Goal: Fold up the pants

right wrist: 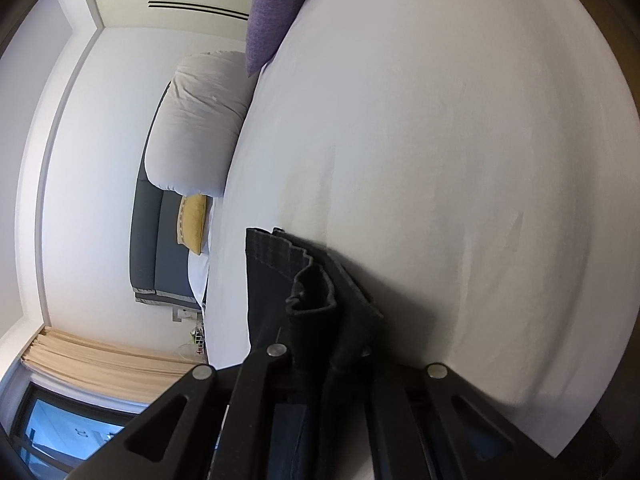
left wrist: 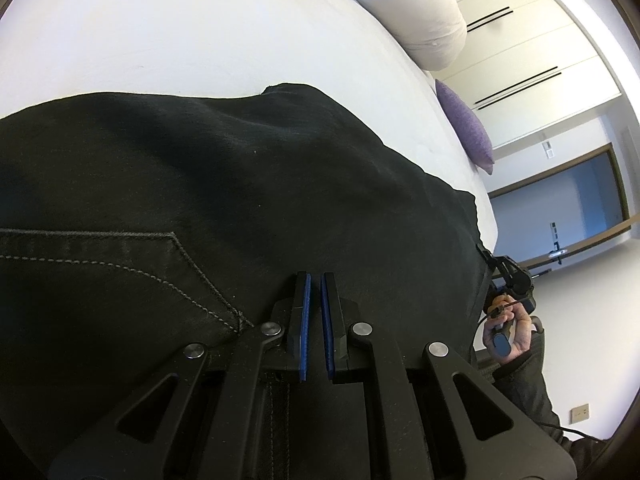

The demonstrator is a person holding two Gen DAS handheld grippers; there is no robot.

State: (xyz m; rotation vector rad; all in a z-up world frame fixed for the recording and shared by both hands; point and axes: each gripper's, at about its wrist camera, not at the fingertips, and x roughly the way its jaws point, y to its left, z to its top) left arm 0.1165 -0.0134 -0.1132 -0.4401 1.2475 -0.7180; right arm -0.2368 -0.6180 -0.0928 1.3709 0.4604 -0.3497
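The black pants (left wrist: 208, 200) are spread across the white bed (left wrist: 180, 32), reaching its near edge. The left gripper (left wrist: 315, 280) is held closed just over the seat beside the stitched pocket (left wrist: 120, 256); whether cloth is pinched cannot be told. The right gripper (right wrist: 332, 344) is clamped on bunched hem cloth (right wrist: 310, 292). The bunched layers could be let slip, so that the fold is skewed. A purple cushion (right wrist: 272, 12) and white duvet (left wrist: 404, 12) are kept at the far edge, well apart; nothing is seen blocking the sheet.
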